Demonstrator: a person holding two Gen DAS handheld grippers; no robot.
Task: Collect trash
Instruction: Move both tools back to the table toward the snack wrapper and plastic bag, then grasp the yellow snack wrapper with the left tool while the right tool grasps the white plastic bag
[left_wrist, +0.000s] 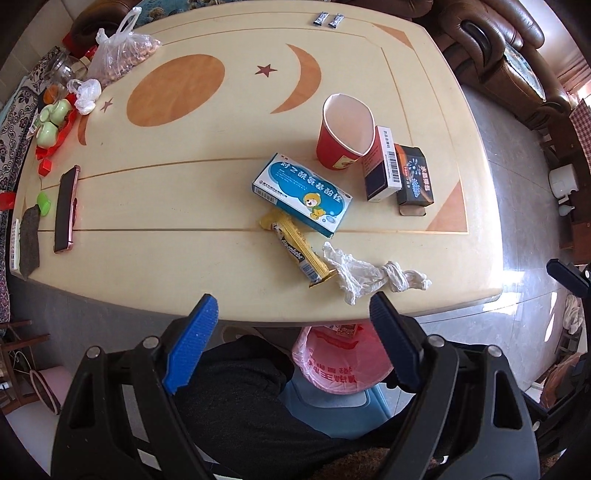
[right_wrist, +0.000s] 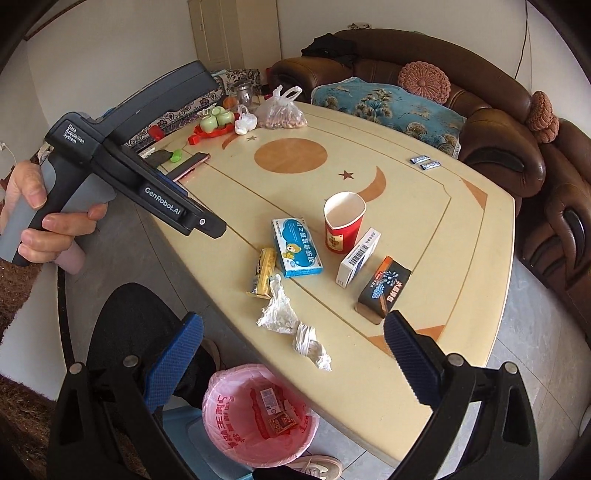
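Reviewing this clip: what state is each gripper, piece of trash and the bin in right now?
left gripper: open, empty
right gripper: open, empty
red paper cup: upright, rim squashed
blue medicine box: lying flat, closed
yellow wrapper: flattened
crumpled tissue: twisted, near table edge
pink-lined bin: holds some trash

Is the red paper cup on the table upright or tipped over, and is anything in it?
Upright: the red paper cup stands on its base, squashed rim up. The visible white inside looks empty; its bottom is hidden.
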